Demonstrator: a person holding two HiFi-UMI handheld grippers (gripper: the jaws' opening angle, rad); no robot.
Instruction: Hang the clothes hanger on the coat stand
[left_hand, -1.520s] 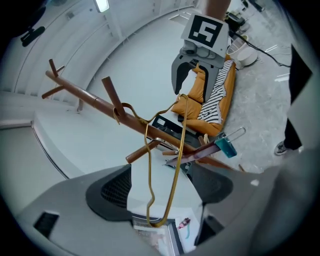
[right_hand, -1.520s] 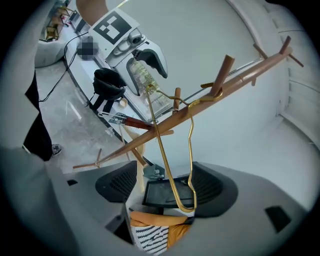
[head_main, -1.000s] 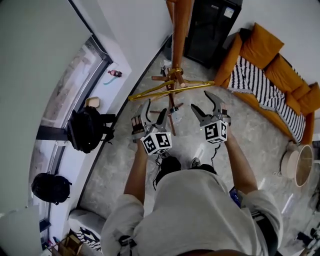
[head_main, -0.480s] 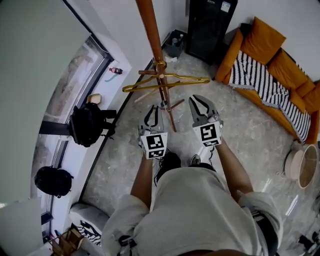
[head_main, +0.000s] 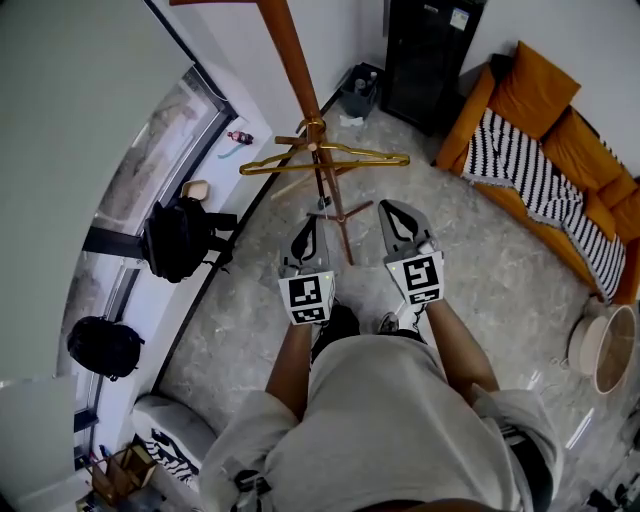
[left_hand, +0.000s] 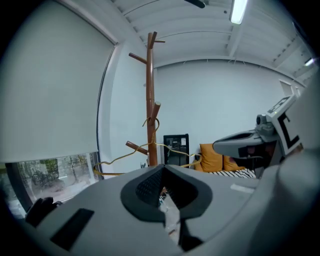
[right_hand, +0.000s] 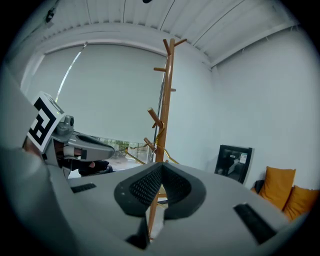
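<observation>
At the floor's lower left corner a wooden box (head_main: 128, 472) holds things too small to tell. The gold clothes hanger (head_main: 325, 158) hangs by its hook on the coat stand (head_main: 298, 75). Near it, the left gripper (head_main: 311, 226) and right gripper (head_main: 390, 212) have just been closing their jaws, now pressed together on nothing. A round basket (head_main: 580, 350) stands at the floor's right edge

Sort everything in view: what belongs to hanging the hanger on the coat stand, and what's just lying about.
Job: clothes hanger, already hooked on the stand; coat stand; left gripper and right gripper, jaws just closed, empty.

Lying about: two black backpacks, orange sofa, striped blanket, black cabinet, round basket.
</observation>
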